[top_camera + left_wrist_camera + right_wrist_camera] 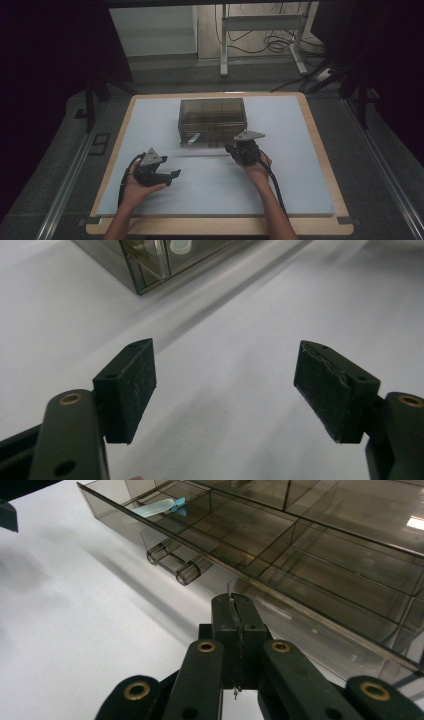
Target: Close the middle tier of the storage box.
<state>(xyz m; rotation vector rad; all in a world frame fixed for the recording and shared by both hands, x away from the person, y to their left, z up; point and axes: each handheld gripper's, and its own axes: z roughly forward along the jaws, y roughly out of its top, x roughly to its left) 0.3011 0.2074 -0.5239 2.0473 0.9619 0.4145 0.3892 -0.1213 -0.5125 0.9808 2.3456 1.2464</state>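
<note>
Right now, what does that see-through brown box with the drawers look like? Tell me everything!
The box is smoky, see-through plastic, split into little compartments. It stands flat at the far middle of the pale table. A bottom drawer is pulled out toward the person, with a clear bar handle on its front. One compartment holds a small pale blue thing. The shut right gripper sits just at the drawer's front edge; whether it touches is unclear.

obstacle: drawer box (212,120) mid-table | free: bare mat (210,190) around it
</note>
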